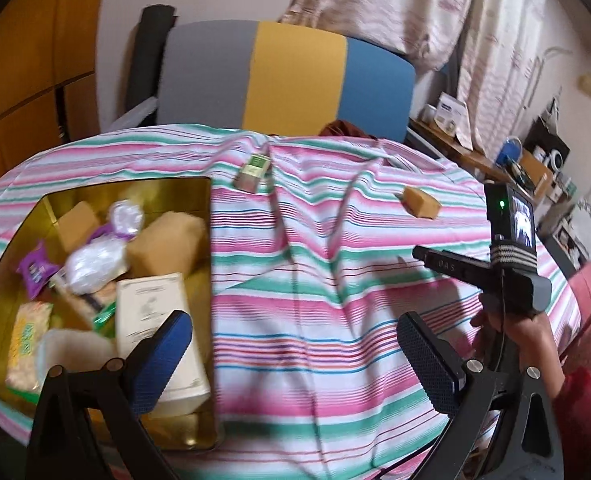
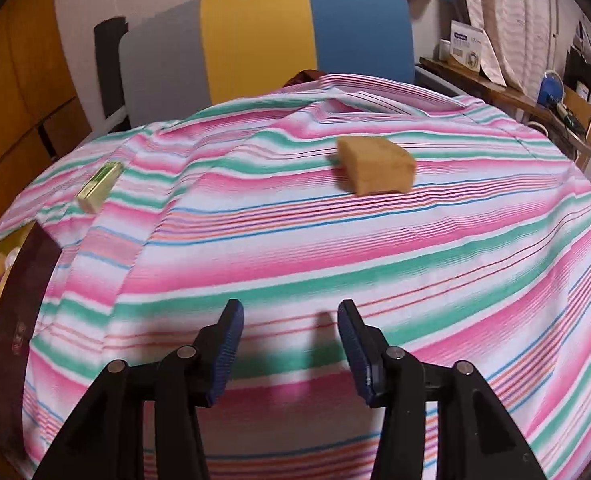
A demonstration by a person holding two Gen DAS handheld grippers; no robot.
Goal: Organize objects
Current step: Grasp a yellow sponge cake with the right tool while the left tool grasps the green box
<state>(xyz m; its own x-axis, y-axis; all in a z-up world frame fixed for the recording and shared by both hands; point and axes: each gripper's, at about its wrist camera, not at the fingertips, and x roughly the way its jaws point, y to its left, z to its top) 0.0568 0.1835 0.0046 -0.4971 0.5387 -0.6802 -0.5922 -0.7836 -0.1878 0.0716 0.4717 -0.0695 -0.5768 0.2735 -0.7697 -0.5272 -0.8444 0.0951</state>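
A gold tin (image 1: 127, 188) sits at the left on the striped cloth, holding several items, among them a cream carton (image 1: 151, 308), a tan block (image 1: 167, 246) and a purple packet (image 1: 35, 270). Out on the cloth lie a small green box (image 1: 253, 172) (image 2: 99, 186) and a tan sponge-like block (image 1: 421, 202) (image 2: 375, 164). My left gripper (image 1: 295, 320) is wide open, its left finger over the tin's right edge, nothing between the pads. My right gripper (image 2: 290, 308) hangs open above bare cloth, short of the tan block and holding nothing.
The striped cloth (image 2: 335, 264) is wrinkled, with folds near the green box. A grey, yellow and blue chair back (image 1: 295, 76) stands behind the table. A cluttered shelf (image 2: 535, 96) runs along the right. A hand (image 1: 523, 332) holds the right gripper's handle.
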